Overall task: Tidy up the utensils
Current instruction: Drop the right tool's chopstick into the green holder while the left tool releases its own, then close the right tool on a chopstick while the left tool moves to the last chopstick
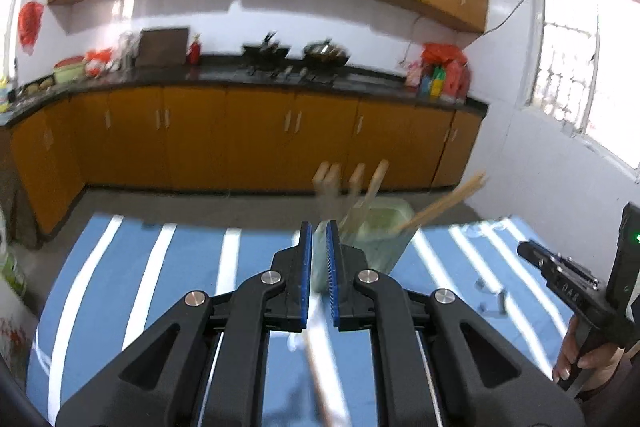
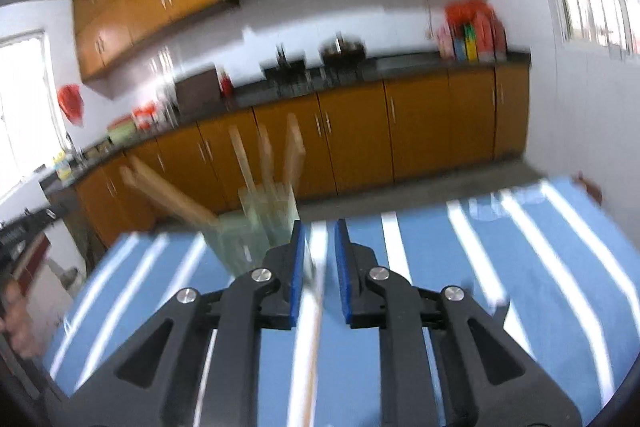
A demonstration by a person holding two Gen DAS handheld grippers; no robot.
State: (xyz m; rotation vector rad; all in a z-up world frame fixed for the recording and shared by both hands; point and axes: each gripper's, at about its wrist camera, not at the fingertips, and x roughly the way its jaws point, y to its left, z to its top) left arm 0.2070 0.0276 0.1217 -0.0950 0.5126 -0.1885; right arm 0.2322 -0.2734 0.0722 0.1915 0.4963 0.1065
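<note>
A clear greenish holder (image 1: pixel 372 239) (image 2: pixel 256 231) stands on the blue striped tablecloth (image 1: pixel 160 287) (image 2: pixel 500 287), with several wooden utensils leaning out of it. My left gripper (image 1: pixel 318 259) hovers just in front of the holder, shut on a brown wooden stick (image 1: pixel 320 379) that runs back under it. My right gripper (image 2: pixel 320 259) is to the right of the holder, jaws slightly apart. A pale wooden stick (image 2: pixel 310 347) lies along the left pad, clear of the right pad. Both views are blurred.
A hand (image 1: pixel 580 359) grips the other black gripper at the right edge of the left wrist view. Small grey bits (image 1: pixel 492 295) lie on the cloth. Orange cabinets and a dark counter (image 1: pixel 240 75) with woks line the far wall. A person (image 2: pixel 16 311) is at the left edge.
</note>
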